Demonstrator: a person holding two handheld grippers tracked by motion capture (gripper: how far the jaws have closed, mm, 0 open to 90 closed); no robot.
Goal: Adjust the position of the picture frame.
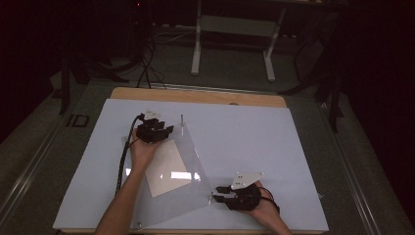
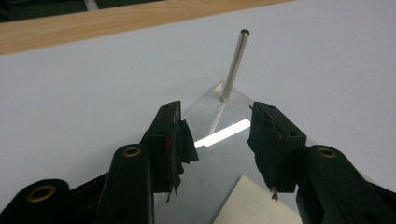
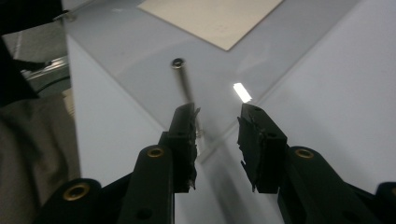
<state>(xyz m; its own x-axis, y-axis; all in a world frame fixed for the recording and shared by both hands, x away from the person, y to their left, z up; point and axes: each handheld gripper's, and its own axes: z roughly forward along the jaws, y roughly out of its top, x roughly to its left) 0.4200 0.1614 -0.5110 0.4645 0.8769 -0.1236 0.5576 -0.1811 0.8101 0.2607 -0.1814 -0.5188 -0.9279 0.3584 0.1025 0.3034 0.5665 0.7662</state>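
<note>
A clear acrylic plate [image 1: 193, 164] lies on the white board with a cream paper sheet [image 1: 166, 169] on it. Thin metal posts stand upright at its corners. My left gripper [image 1: 167, 130] is open just short of the far corner post [image 1: 182, 119]. In the left gripper view that post [image 2: 233, 65] rises beyond the open gripper [image 2: 219, 140], whose jaws hang over the plate corner [image 2: 219, 93] with nothing between them. My right gripper [image 1: 220, 193] is open at the plate's near right corner. In the right gripper view, a post [image 3: 183, 79] stands just ahead of its left jaw, outside the grip [image 3: 217, 135].
The white board [image 1: 254, 137] covers a wooden table [image 1: 205, 96]. Another post [image 1: 139, 225] marks the plate's near left corner. A black cable [image 1: 122, 161] trails from the left gripper. Beyond the table, a desk frame [image 1: 195, 44] stands on the dark floor.
</note>
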